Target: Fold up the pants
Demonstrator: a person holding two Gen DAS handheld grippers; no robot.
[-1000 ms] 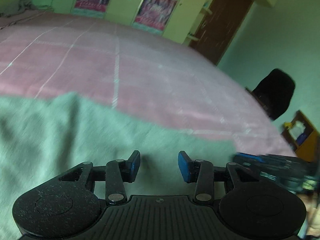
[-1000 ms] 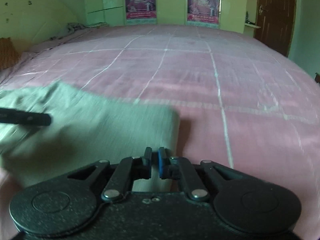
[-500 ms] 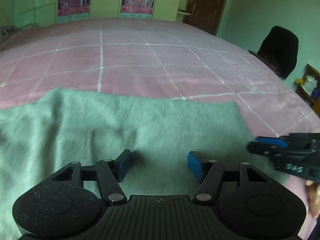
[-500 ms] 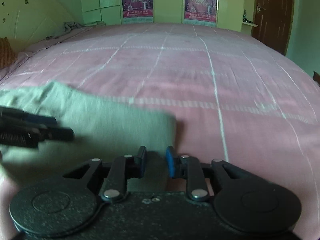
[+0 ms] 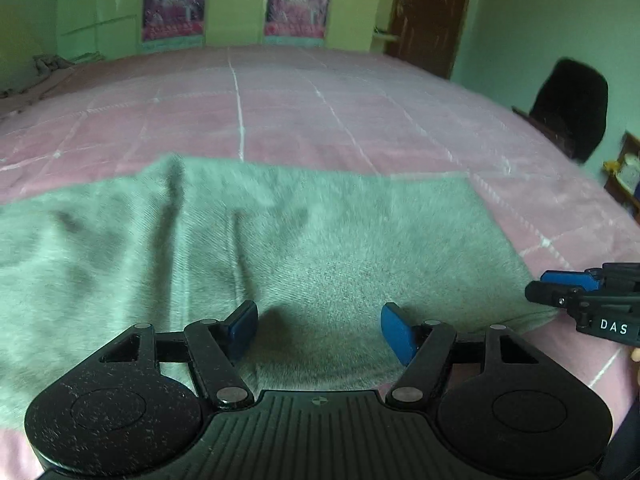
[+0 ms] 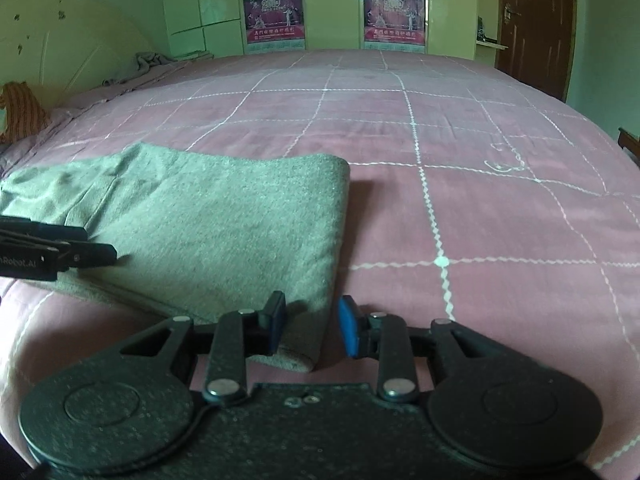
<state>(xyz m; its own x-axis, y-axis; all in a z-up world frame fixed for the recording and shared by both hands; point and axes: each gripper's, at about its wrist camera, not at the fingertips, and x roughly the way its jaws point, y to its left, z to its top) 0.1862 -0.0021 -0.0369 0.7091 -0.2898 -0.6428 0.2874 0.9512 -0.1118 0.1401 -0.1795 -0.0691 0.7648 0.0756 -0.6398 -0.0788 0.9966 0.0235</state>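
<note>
Grey-green pants [image 5: 304,240] lie folded and flat on the pink bedspread [image 5: 320,120]. My left gripper [image 5: 319,332] hovers over their near edge, its jaws opening, with nothing pinched between the blue pads [image 5: 242,330]. My right gripper [image 6: 312,326] sits at the near right corner of the pants [image 6: 224,224]. Its jaws are opening too, and the cloth corner lies loose between the pads. The right gripper [image 5: 576,292] shows at the right edge of the left wrist view. The left gripper [image 6: 80,256] shows at the left of the right wrist view.
The bedspread [image 6: 480,200] with its white grid lines stretches far ahead and to the right. A black chair [image 5: 572,108] stands beyond the right side of the bed. Crumpled cloth [image 6: 152,60] and an orange striped cushion [image 6: 20,112] lie at the far left, with wardrobes and a brown door [image 6: 536,24] behind.
Both grippers have opened: the right one was shut at the cloth's corner and now stands apart from it. Both have drawn back toward the near edge, and the left view has rolled level.
</note>
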